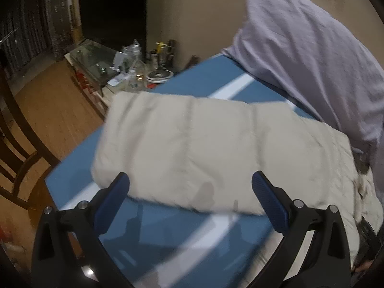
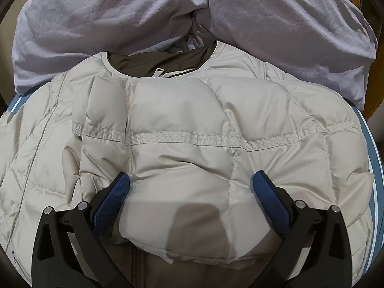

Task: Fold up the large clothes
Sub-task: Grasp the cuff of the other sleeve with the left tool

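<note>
A blue table (image 1: 187, 88) with pale stripes carried the cream quilted jacket (image 2: 182, 129), which lay folded in on itself near the table's edge with its collar and brown lining toward a heap of lavender cloth (image 2: 115, 16) just behind it, probably other laundry set aside so the working surface stayed free. The right gripper (image 2: 190, 182) sat low over the doubled-up panel with its jaws wide apart and nothing between them, apparently placed to press or pinch the puffy fold. The left gripper (image 1: 190, 183), equally spread and empty, hovered off the jacket's side above bare table.
</note>
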Action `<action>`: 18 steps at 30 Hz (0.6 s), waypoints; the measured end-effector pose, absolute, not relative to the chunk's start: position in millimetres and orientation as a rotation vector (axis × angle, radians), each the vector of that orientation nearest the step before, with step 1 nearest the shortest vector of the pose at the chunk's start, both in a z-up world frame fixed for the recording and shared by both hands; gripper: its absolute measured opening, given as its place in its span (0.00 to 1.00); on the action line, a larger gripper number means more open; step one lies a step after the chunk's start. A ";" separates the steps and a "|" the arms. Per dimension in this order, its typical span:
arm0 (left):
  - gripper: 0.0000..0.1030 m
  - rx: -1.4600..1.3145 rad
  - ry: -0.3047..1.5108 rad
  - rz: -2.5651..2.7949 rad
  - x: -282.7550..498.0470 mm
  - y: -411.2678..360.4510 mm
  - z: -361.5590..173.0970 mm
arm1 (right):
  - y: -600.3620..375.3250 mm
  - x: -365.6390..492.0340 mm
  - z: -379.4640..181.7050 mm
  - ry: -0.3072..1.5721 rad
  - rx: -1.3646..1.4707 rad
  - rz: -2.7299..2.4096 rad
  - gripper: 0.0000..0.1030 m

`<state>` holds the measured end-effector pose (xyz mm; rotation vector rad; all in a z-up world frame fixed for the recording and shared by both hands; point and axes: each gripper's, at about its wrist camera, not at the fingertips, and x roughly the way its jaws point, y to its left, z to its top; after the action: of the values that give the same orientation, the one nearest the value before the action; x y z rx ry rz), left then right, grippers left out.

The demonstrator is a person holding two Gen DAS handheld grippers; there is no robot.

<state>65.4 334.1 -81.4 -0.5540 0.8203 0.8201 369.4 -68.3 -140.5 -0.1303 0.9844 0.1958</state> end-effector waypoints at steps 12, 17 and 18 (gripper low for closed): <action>0.97 -0.662 0.889 0.929 48.4 394.9 -121.4 | -69.0 370.1 -140.4 0.985 -0.122 0.218 0.99; 0.95 -0.681 0.896 0.936 46.0 397.2 -133.5 | -69.5 369.8 -140.4 0.985 -0.122 0.217 0.99; 0.93 -0.675 0.899 0.936 47.2 396.1 -133.6 | -69.6 369.7 -140.4 0.985 -0.122 0.217 0.99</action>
<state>47.2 396.1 -133.6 -0.6752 0.8991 0.9364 369.7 -69.6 -140.4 -0.1220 0.9850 0.2170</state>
